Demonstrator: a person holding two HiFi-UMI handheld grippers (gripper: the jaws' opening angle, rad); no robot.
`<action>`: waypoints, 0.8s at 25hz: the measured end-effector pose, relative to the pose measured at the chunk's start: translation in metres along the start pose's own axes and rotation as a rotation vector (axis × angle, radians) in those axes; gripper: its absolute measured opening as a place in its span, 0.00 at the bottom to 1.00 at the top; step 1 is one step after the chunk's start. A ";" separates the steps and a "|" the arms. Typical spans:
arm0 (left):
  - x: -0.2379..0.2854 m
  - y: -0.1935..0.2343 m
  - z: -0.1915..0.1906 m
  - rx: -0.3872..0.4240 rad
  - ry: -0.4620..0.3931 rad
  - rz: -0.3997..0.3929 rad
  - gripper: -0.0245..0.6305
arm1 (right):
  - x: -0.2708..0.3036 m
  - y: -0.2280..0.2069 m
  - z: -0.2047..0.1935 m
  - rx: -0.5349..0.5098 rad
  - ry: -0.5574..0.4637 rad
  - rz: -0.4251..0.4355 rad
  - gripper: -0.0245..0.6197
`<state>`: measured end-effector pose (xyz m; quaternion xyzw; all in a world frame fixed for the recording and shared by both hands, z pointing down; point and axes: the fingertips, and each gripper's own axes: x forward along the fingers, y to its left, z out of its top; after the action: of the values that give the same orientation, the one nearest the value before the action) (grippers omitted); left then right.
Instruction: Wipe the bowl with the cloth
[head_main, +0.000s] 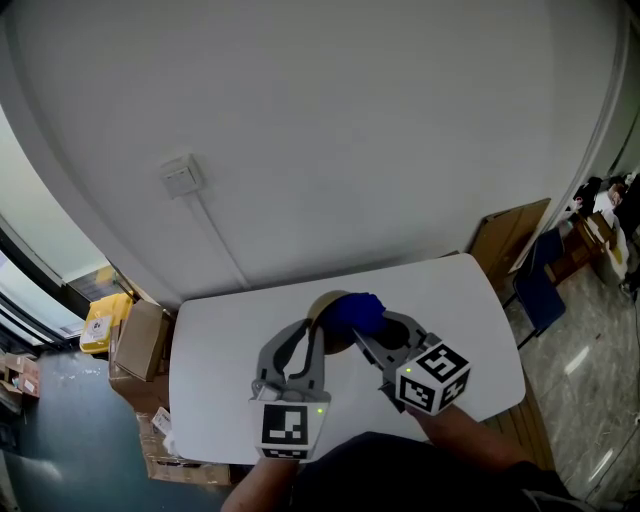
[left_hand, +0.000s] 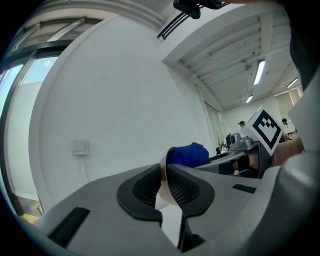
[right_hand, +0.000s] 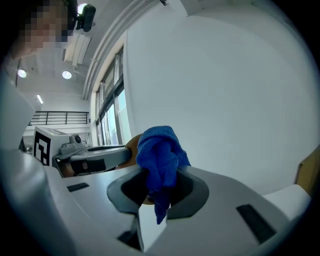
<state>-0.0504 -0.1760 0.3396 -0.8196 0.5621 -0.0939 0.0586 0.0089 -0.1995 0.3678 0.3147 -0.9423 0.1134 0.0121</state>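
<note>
A tan bowl (head_main: 326, 304) is held up on edge over the white table (head_main: 225, 345). My left gripper (head_main: 311, 332) is shut on its thin rim (left_hand: 163, 184), which the two pads pinch. A blue cloth (head_main: 356, 312) is bunched in my right gripper (head_main: 366, 338), whose jaws are shut on it. The cloth (right_hand: 159, 154) lies against the bowl (right_hand: 131, 145). In the left gripper view the cloth (left_hand: 188, 154) shows just behind the rim, with the right gripper (left_hand: 239, 156) beyond it. The left gripper (right_hand: 95, 156) shows at the left of the right gripper view.
Cardboard boxes (head_main: 140, 342) and a yellow case (head_main: 104, 322) lie on the floor left of the table. A wooden board (head_main: 506, 240) leans on the wall at the right, by a blue chair (head_main: 540, 288). A wall switch (head_main: 182, 177) sits above the table.
</note>
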 end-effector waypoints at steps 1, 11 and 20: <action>0.000 0.000 0.000 -0.005 0.001 -0.003 0.11 | 0.001 0.002 0.003 0.000 -0.008 0.005 0.14; 0.000 -0.010 0.000 -0.105 -0.010 -0.075 0.12 | 0.015 0.029 0.016 0.006 -0.049 0.098 0.14; -0.001 -0.002 0.006 -0.151 -0.038 -0.077 0.10 | 0.014 0.043 0.016 -0.023 -0.049 0.151 0.14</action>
<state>-0.0474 -0.1745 0.3345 -0.8443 0.5345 -0.0379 0.0036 -0.0270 -0.1781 0.3447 0.2452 -0.9647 0.0953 -0.0158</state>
